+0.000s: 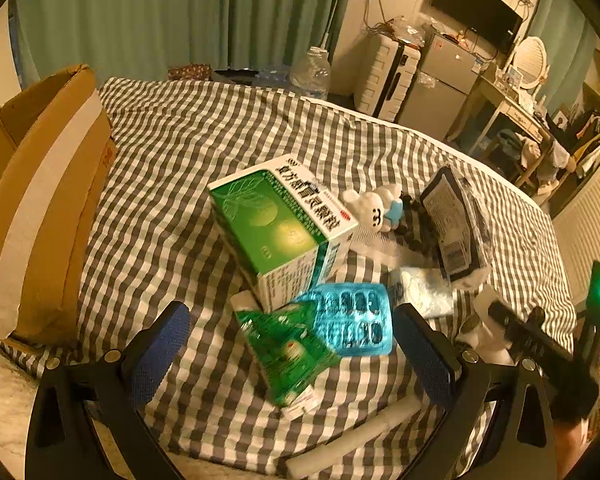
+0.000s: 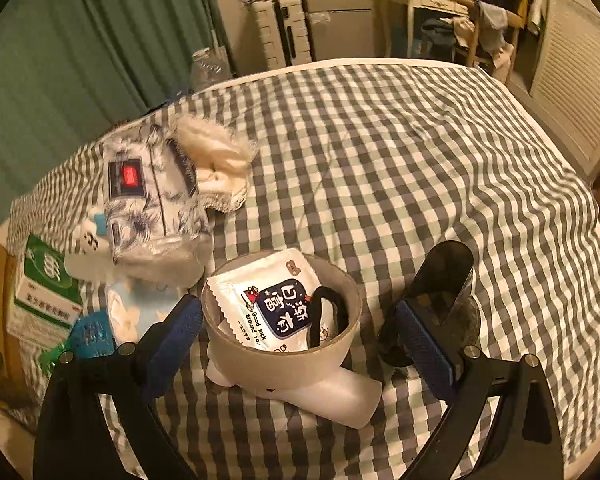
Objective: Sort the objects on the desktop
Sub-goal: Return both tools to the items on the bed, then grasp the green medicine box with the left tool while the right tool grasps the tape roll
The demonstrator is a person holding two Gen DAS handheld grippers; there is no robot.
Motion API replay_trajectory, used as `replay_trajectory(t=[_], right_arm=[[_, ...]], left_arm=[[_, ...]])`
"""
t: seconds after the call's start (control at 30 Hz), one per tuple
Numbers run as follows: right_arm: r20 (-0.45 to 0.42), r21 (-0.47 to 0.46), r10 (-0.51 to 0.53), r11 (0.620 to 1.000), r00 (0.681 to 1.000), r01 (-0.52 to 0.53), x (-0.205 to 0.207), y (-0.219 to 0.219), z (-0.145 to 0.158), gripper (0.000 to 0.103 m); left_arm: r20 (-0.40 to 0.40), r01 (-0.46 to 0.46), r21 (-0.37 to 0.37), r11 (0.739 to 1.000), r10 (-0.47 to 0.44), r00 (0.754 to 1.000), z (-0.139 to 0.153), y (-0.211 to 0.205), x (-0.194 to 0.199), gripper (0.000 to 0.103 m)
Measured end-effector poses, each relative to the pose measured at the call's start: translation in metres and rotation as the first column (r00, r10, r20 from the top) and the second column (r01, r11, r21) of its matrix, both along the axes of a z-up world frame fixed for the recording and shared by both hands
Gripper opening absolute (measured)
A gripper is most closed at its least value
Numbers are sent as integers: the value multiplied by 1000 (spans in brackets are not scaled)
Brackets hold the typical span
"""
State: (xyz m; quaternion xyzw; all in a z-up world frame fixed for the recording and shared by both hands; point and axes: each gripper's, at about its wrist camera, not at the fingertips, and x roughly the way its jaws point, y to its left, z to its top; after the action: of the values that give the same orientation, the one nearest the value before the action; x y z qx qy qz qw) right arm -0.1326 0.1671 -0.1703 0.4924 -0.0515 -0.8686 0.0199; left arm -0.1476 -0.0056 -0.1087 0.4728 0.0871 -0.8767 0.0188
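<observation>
White sachet in bowl reads "Good luck".

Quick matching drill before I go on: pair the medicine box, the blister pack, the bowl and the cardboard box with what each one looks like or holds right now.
Things:
1. medicine box
2. blister pack
3. bowl
4. cardboard box

States:
a. holds a white sachet and a black hair tie
b. brown, at the left edge of the bed
c. green and white, Chinese print
d. translucent blue, dark capsules

Pairs: 1-c, 2-d, 3-a, 4-b
</observation>
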Motion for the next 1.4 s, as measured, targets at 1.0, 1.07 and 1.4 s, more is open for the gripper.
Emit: replay_trajectory(t=[1.0, 1.07, 1.4], right_arm=[[-5, -50, 36, 998, 999, -36, 9, 1, 6, 80], [-6, -56, 39, 998, 999, -39, 9, 4, 7, 80], [-163, -148, 13, 988, 987, -38, 24, 29, 76, 79]], left_arm=[[367, -429, 51, 902, 383, 848, -66, -20, -114, 94], [368, -396, 94, 914, 337, 866, -76, -30, -102, 91], [159, -61, 119, 991, 41, 986, 7, -33, -18, 89]])
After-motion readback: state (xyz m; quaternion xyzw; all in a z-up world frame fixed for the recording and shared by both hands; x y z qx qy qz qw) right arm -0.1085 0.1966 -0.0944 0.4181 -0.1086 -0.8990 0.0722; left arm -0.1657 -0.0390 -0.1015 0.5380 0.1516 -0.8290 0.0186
